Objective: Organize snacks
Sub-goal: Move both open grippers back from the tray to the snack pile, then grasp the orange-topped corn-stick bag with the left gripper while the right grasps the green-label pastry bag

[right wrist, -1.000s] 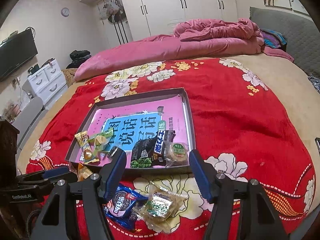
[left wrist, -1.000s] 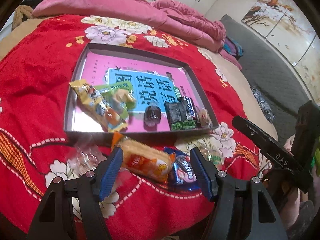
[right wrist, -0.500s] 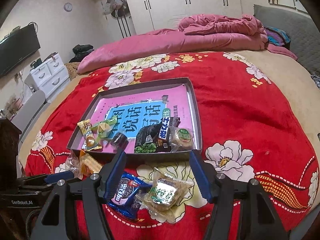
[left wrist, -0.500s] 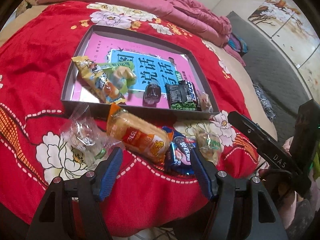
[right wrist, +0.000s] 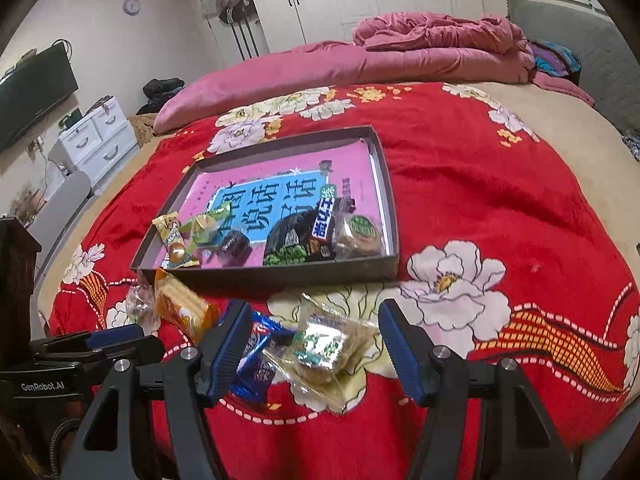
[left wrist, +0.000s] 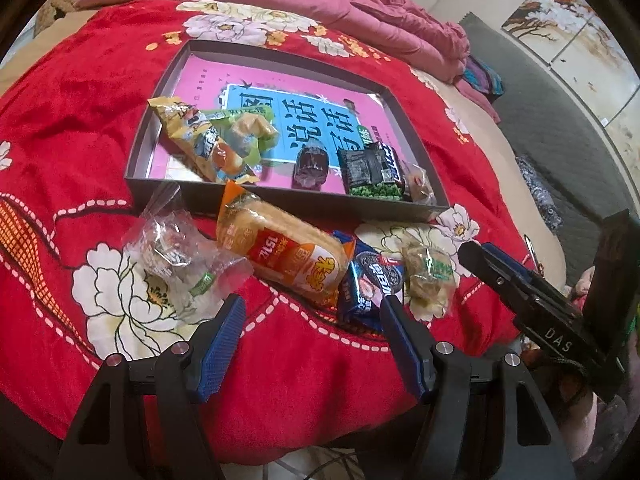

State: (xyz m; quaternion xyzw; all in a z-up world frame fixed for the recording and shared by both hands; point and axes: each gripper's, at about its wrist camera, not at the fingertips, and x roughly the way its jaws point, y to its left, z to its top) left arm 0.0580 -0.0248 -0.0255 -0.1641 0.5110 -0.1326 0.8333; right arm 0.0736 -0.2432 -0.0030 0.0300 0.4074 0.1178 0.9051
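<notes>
A dark shallow tray (left wrist: 276,200) (right wrist: 280,274) with a pink and blue book as its floor lies on the red flowered blanket and holds several snack packs. In front of it lie a clear-wrapped cake (left wrist: 172,252), an orange cracker pack (left wrist: 280,252) (right wrist: 182,308), a blue cookie pack (left wrist: 366,284) (right wrist: 256,364) and a green-label pastry (left wrist: 430,276) (right wrist: 326,350). My left gripper (left wrist: 312,322) is open just short of the orange pack. The right gripper (right wrist: 310,330) is open, its fingers either side of the pastry and cookie pack, not pressing.
The bed's front edge falls away right under both grippers. A pink quilt (right wrist: 360,60) is heaped behind the tray. White drawers (right wrist: 96,136) and a TV (right wrist: 32,92) stand off to the left. The right gripper's body (left wrist: 532,296) sits at the left view's right edge.
Both grippers have sunk toward the loose snacks at the bed's front edge. The orange pack and the pastry now show larger and nearer the fingers. Jaw widths are unchanged.
</notes>
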